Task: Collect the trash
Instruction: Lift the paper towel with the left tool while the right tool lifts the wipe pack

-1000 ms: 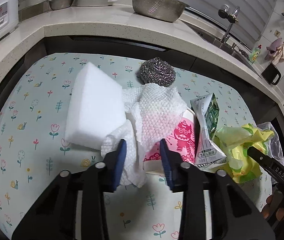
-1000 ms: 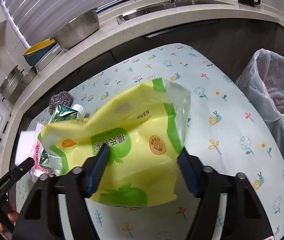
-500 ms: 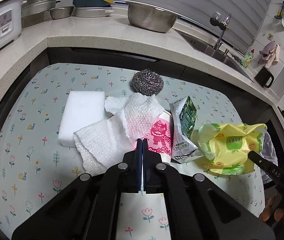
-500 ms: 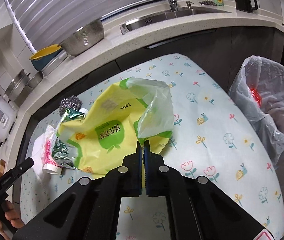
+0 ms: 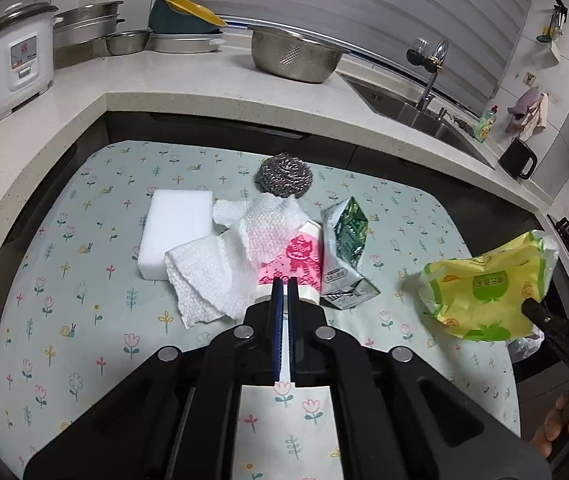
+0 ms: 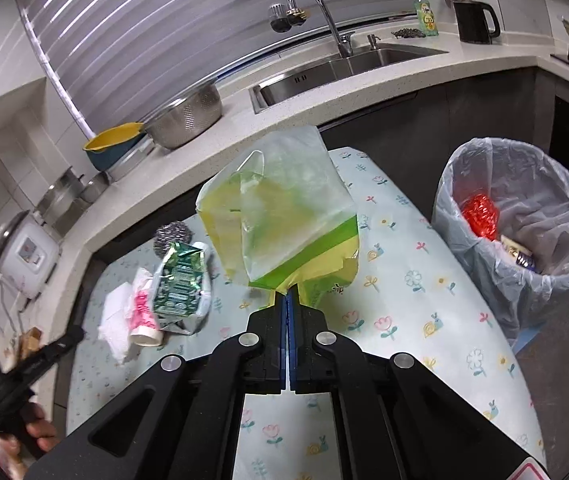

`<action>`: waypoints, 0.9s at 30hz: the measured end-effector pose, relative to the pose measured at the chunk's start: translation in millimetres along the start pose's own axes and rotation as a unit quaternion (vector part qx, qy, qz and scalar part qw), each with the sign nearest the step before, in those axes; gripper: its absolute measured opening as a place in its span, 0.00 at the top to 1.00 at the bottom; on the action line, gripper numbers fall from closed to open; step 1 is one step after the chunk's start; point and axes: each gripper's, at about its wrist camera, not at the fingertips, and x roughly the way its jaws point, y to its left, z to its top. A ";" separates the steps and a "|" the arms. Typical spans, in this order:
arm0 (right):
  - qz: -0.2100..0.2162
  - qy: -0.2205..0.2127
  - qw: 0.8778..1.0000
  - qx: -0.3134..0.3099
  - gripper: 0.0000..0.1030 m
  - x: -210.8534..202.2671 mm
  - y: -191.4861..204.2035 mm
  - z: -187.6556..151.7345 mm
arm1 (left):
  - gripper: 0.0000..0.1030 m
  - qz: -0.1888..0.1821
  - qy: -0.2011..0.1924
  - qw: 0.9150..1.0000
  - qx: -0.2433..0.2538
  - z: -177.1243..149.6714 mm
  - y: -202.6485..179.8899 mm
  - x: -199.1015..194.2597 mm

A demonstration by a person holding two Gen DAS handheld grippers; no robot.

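Yellow bag point(image 6: 284, 216) now aloft, nearer bin point(image 6: 524, 216)

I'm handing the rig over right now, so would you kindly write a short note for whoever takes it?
Right gripper: shut on the yellow bag, lifted off the table.
Left gripper: shut, by the pink cup; whether it grips anything cannot be told.
Bin: right of the table, lined, already holding some trash.
On the table: paper towel, cup, green carton; also a sponge and steel scrubber.
Left: drop the bag in the bin, then towel, cup, carton.
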 end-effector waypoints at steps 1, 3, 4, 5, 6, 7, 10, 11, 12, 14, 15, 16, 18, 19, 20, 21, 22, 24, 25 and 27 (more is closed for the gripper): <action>0.008 0.000 1.000 0.002 0.98 -2.3 1.2 -0.4 | 0.78 0.007 0.006 1.000 -0.002 -2.3 4.9 3.7; 0.016 -0.001 1.000 -0.001 0.99 -4.1 4.6 -0.6 | 0.52 0.010 0.014 1.000 -0.022 -7.2 19.1 10.1; 0.020 -0.002 1.000 -0.001 0.99 -3.4 5.8 -1.0 | 0.49 0.012 0.012 0.999 -0.031 -9.9 25.0 11.6; 0.023 -0.001 1.000 0.000 0.98 -1.9 7.0 -1.4 | 0.49 0.016 0.012 0.999 -0.035 -12.6 31.1 14.5; 0.024 -0.001 1.000 0.001 0.99 -0.3 7.2 -1.8 | 0.49 0.019 0.015 0.999 -0.032 -14.3 34.4 17.9; 0.025 0.001 1.000 0.002 0.99 3.6 8.2 -2.1 | 0.49 0.023 0.021 0.999 -0.029 -16.0 37.8 23.0; 0.030 0.009 0.999 0.005 0.99 15.9 11.1 -5.2 | 0.48 0.028 0.037 0.999 -0.027 -20.8 47.0 37.4; 0.030 0.012 0.999 0.003 0.99 20.1 12.7 -6.2 | 0.48 0.028 0.041 0.998 -0.031 -21.9 51.2 41.5; 0.029 0.014 0.999 0.002 0.99 23.0 13.8 -6.7 | 0.48 0.026 0.045 0.998 -0.041 -23.1 56.3 45.9; 0.027 0.017 0.999 -0.002 0.99 29.5 16.4 -8.3 | 0.48 0.014 0.054 0.996 -0.066 -24.1 66.1 53.1; 0.026 0.017 1.000 -0.003 0.99 31.4 17.1 -9.0 | 0.48 0.012 0.054 0.996 -0.076 -23.8 68.9 55.1; 0.026 0.019 0.999 -0.004 0.98 33.8 18.0 -9.6 | 0.48 0.011 0.053 0.995 -0.082 -22.8 70.8 56.8; 0.027 0.021 0.999 -0.003 0.99 38.1 19.2 -10.1 | 0.48 0.012 0.052 0.994 -0.094 -19.2 73.9 61.5; 0.027 0.022 0.999 -0.003 0.99 39.8 19.7 -10.6 | 0.48 0.009 0.052 0.994 -0.100 -17.4 75.2 64.3; 0.026 0.023 0.999 -0.003 0.99 41.1 20.1 -10.9 | 0.49 0.008 0.054 0.993 -0.104 -15.7 76.4 67.4; 0.027 0.024 0.999 -0.003 0.99 41.9 20.0 -11.1 | 0.49 0.007 0.056 0.992 -0.110 -14.3 77.4 70.8; 0.027 0.025 0.999 -0.003 0.99 43.3 20.5 -11.7 | 0.54 0.005 0.058 0.992 -0.113 -13.1 77.5 73.8; 0.027 0.028 0.999 -0.001 0.99 44.3 19.6 -12.9 | 0.76 0.004 0.064 0.991 -0.114 -11.5 76.1 79.0; 0.028 0.029 0.999 -0.001 0.99 44.6 19.5 -13.5 | 0.90 0.000 0.069 0.991 -0.112 -11.0 74.2 80.9; 0.027 0.028 0.999 -0.001 0.99 43.6 18.8 -13.2 | 0.96 0.002 0.066 0.992 -0.104 -10.8 69.2 78.4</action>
